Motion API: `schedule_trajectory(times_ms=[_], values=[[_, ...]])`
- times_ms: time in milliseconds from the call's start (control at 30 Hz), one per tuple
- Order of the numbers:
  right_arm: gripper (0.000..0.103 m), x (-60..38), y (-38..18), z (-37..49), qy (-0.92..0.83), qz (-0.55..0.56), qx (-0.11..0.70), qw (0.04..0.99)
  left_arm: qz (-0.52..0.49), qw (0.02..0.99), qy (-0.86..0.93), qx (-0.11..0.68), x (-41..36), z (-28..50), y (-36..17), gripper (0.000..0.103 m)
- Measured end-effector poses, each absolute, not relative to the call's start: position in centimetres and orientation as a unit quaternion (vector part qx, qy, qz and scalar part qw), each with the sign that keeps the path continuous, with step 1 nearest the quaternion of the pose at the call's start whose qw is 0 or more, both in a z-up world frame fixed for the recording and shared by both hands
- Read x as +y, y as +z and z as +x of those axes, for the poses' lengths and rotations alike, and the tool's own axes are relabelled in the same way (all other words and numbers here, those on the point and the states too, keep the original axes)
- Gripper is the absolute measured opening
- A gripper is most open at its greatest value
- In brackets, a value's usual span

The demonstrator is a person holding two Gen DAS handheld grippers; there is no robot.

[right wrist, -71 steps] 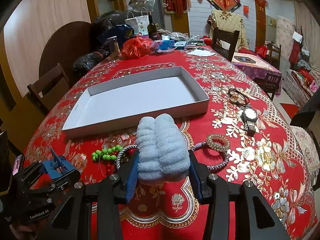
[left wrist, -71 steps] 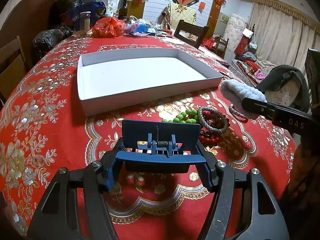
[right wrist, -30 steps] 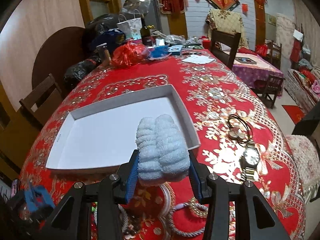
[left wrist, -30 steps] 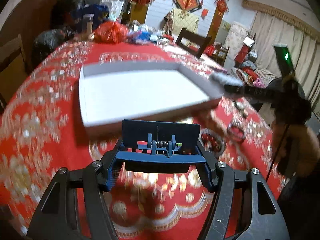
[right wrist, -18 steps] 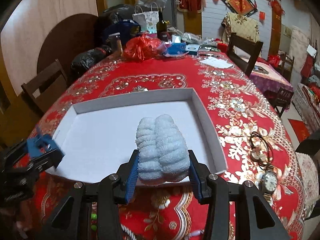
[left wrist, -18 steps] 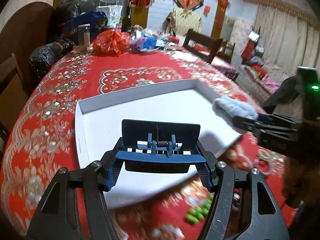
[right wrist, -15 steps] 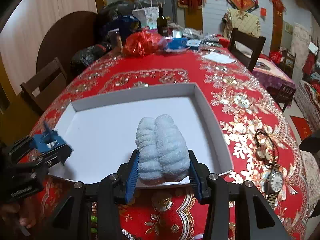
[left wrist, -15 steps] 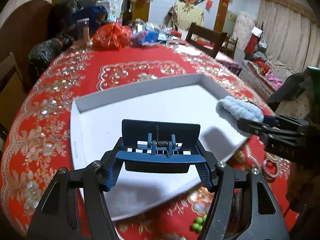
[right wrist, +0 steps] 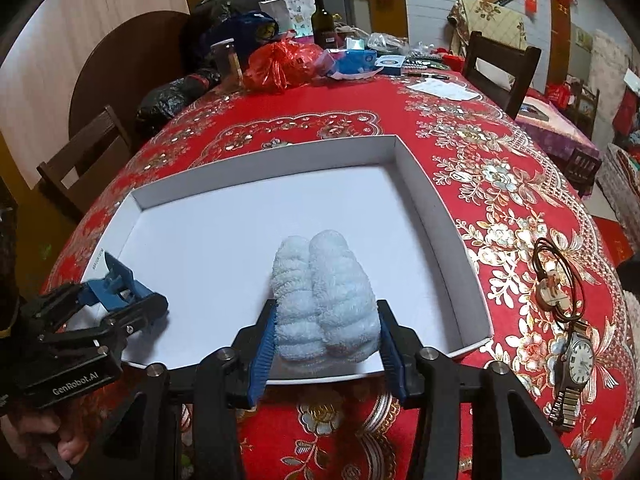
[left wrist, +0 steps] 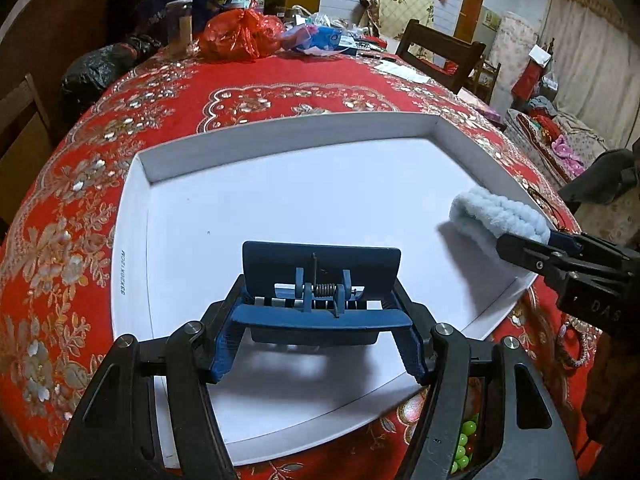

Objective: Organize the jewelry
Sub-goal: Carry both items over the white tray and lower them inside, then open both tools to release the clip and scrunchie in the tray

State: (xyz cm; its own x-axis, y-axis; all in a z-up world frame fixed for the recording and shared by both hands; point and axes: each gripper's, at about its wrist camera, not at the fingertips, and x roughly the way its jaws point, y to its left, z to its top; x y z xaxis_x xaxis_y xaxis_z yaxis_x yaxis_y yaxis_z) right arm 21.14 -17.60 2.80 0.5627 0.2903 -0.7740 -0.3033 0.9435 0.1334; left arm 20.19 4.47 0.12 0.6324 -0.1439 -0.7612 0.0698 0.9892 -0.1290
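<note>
- The white tray [right wrist: 436,204] lies flat on the red-and-gold surface [right wrist: 500,168]; its low walls stand up on all sides, and its white floor is bare, with only the two held items over it.
- The left gripper [left wrist: 320,320] has its jaws closed on a blue hair clip [left wrist: 320,280], held over the tray's near-left part; whether the clip touches the floor cannot be told.
- In the right wrist view that clip [right wrist: 118,282] sits just inside the tray's left wall.
- The right gripper [right wrist: 326,340] has its jaws clamped on a fluffy pale-blue scrunchie [right wrist: 324,300], held over the tray's near edge, toward the right wall.
- From the left wrist view the scrunchie [left wrist: 500,214] is close to the right wall.
- Outside the tray, to its right, a wristwatch [right wrist: 576,364] and a dark cord necklace [right wrist: 554,280] lie on the surface, well apart from the wall.
- Green beads [left wrist: 466,446] lie on the surface in front of the near wall.
- At the far end, bags, a bottle [right wrist: 322,16] and a red plastic bag [right wrist: 280,62] crowd the edge.
</note>
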Motion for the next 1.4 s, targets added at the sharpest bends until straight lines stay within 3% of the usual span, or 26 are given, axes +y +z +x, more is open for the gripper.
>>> schedule_trajectory(times_ms=[100,333,433,1400], values=[[0.05,-17.6,2.9,21.2,0.174,-0.001,0.432,0.885,-0.042,0.907,-0.052,0.416,4.7,19.9,0.1,0.071],[0.05,-17.4,3.7,20.8,0.177,0.003,0.419,0.89,-0.049,0.91,-0.046,0.409,5.4,19.7,0.5,0.072],[0.05,-17.5,4.3,20.6,0.178,0.005,0.407,0.896,-0.045,0.917,-0.051,0.393,5.4,19.2,1.3,0.081],[0.05,-21.5,7.0,13.3,0.117,0.033,0.372,0.92,-0.049,0.924,-0.066,0.373,4.0,12.6,4.7,0.082]])
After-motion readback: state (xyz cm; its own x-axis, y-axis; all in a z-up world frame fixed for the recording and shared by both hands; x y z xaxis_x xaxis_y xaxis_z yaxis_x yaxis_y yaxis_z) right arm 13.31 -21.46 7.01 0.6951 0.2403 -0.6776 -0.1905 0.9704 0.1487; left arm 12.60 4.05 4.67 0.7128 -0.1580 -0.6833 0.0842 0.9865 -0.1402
